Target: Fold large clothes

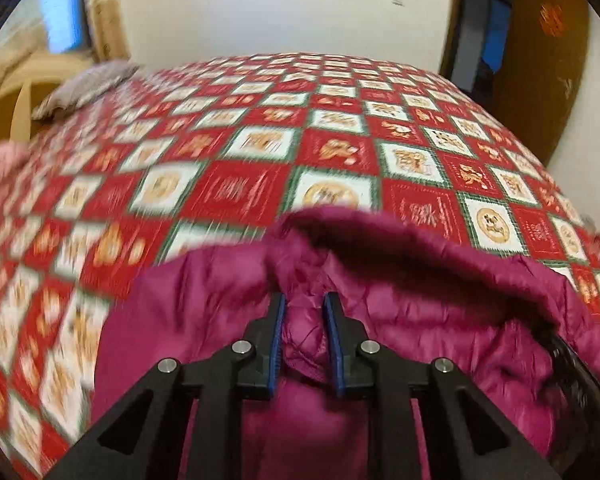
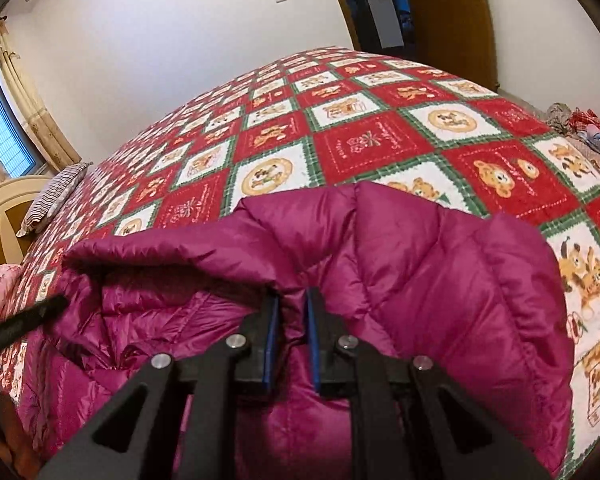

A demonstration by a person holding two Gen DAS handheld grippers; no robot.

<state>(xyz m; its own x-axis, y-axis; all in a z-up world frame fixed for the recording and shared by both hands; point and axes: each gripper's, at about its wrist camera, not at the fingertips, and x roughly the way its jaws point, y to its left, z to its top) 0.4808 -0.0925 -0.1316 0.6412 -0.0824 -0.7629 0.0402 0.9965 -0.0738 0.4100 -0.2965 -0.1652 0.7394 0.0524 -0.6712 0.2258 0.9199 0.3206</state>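
— What do the grippers look like?
— Left gripper [image 1: 305, 300]: black angular linkage arms, silver round screws, blue pads. Right gripper [image 2: 291, 294]: the same, screws at five and seven o'clock.

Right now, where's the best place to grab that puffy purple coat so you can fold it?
Probably by its edge. The jacket lies puffy and slippery on the quilt, so a bunched fold of the rim pinches best, coming from the near side. Left gripper and right gripper each clamp such a fold.
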